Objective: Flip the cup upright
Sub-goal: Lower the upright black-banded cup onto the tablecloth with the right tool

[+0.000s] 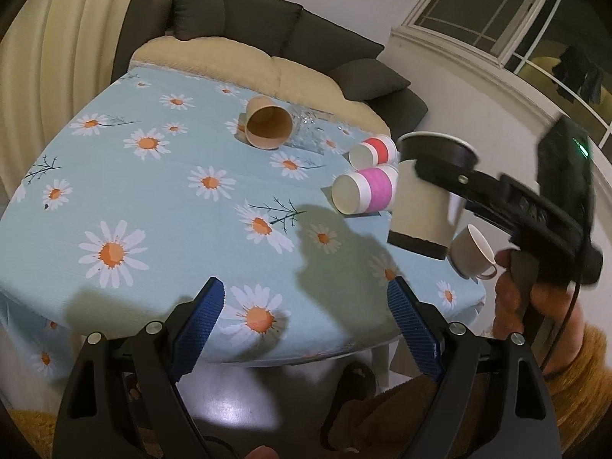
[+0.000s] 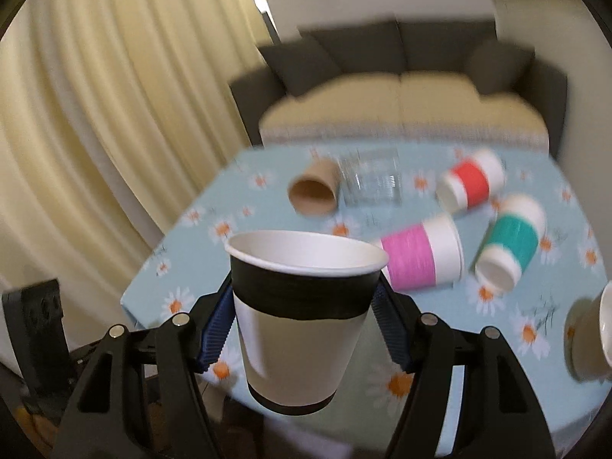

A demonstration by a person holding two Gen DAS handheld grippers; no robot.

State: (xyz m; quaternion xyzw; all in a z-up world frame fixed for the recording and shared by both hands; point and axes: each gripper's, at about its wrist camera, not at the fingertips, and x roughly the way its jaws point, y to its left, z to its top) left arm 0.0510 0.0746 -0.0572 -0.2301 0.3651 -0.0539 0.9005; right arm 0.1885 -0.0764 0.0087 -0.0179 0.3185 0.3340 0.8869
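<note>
Our right gripper (image 2: pixel 302 317) clamps the black-and-white paper cup (image 2: pixel 304 317) mouth-up in the air above the table's (image 1: pixel 160 206) near edge. Our left gripper (image 1: pixel 306 321) hangs spread and empty over that edge. Behind, the brown cup (image 2: pixel 313 191), pink-banded cup (image 2: pixel 424 258) and red-banded cup (image 2: pixel 470 185) lie sideways, empty.

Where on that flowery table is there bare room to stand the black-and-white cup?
The near-left tablecloth, between the brown cup and the left gripper, lies bare. The right side is crowded: red cup, pink cup, teal cup, mug.
</note>
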